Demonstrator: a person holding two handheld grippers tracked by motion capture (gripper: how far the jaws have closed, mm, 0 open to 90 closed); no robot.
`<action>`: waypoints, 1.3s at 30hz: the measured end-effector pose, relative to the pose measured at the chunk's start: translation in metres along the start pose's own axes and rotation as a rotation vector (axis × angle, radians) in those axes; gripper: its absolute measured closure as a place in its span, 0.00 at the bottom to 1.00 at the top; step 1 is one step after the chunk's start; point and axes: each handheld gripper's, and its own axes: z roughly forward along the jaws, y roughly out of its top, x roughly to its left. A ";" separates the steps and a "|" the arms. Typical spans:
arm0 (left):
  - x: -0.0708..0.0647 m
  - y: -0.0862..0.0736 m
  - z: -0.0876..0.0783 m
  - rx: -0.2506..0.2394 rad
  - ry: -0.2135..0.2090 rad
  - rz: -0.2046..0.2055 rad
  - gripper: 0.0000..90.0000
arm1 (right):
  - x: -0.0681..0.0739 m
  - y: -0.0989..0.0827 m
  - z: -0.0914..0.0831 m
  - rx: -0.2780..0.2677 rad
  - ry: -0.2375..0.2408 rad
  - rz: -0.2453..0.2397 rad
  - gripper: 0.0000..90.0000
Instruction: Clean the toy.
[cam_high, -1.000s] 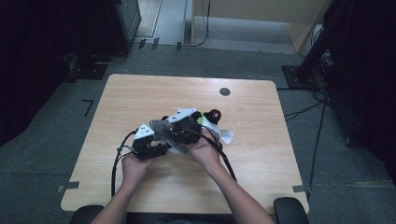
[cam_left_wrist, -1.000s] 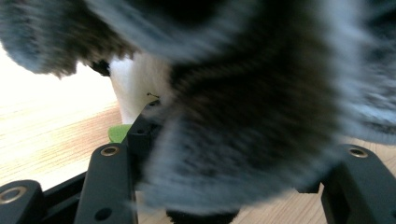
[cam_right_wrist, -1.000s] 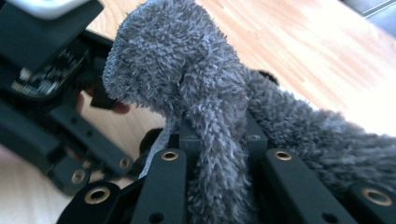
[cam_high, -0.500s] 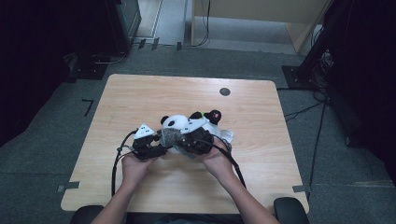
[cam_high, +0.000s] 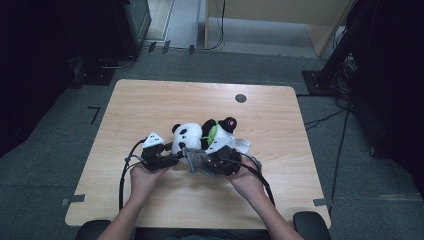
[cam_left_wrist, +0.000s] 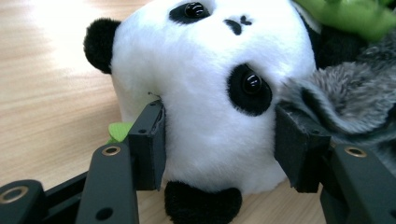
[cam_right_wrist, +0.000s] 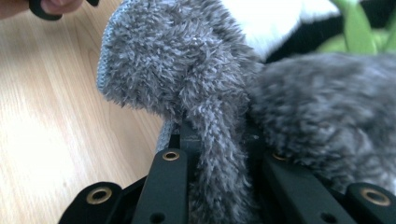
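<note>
We see the panda plush (cam_high: 186, 138) lying on its side near the middle of the wooden bench (cam_high: 150, 100), a little toward the person's edge. The left gripper (cam_high: 167, 159) has its fingers (cam_left_wrist: 148, 144) set on either side of the panda's white head, one pad against the cheek and the other on the far side beside a black eye patch, so we read the head as held between them at a middling width. The right gripper (cam_high: 202, 162) has its fingers (cam_right_wrist: 170, 184) drawn narrow on a strip of grey fuzzy cloth (cam_right_wrist: 187, 93), which rises up out of the grip and bunches against the panda's body (in the left gripper view the same grey fur presses on the right-hand pad). Green felt leaves (cam_high: 212, 134) show at the panda's body, touching the grey fur.

The far half of the bench is bare apart from a small dark round mark (cam_high: 240, 98) near its far edge. To left and right of the hands the bench runs open to its side edges, and the near edge lies close behind the wrists
</note>
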 end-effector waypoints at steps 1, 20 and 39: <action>-0.001 0.000 0.000 0.002 0.004 0.006 0.46 | -0.002 -0.002 -0.002 0.002 0.006 0.011 0.87; 0.002 0.001 0.000 -0.003 -0.030 -0.016 0.36 | 0.005 0.002 -0.030 -0.071 0.054 0.040 0.86; 0.002 0.006 0.001 0.005 -0.023 0.010 0.31 | 0.034 0.008 0.041 -0.026 0.127 0.051 0.85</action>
